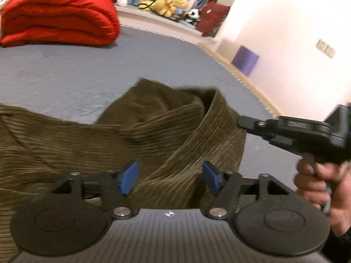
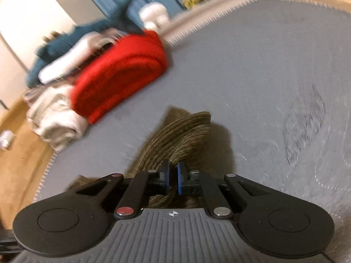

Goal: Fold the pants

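Olive-brown corduroy pants (image 1: 153, 131) lie bunched on the grey bed cover (image 1: 65, 76). My left gripper (image 1: 171, 178) is open, its blue pads (image 1: 129, 175) spread just above the cloth, holding nothing. My right gripper (image 1: 241, 122) comes in from the right in the left wrist view and pinches a raised edge of the pants. In the right wrist view my right gripper (image 2: 173, 176) is shut on the pants (image 2: 182, 133), with cloth lifted off the cover between its pads.
A folded red blanket (image 1: 59, 15) lies at the far left of the bed, beside white and teal laundry (image 2: 61, 43). Plush toys (image 1: 169, 2) sit on a ledge behind. A white wall (image 1: 285, 43) stands on the right. Wooden floor (image 2: 19, 153) shows beyond the bed edge.
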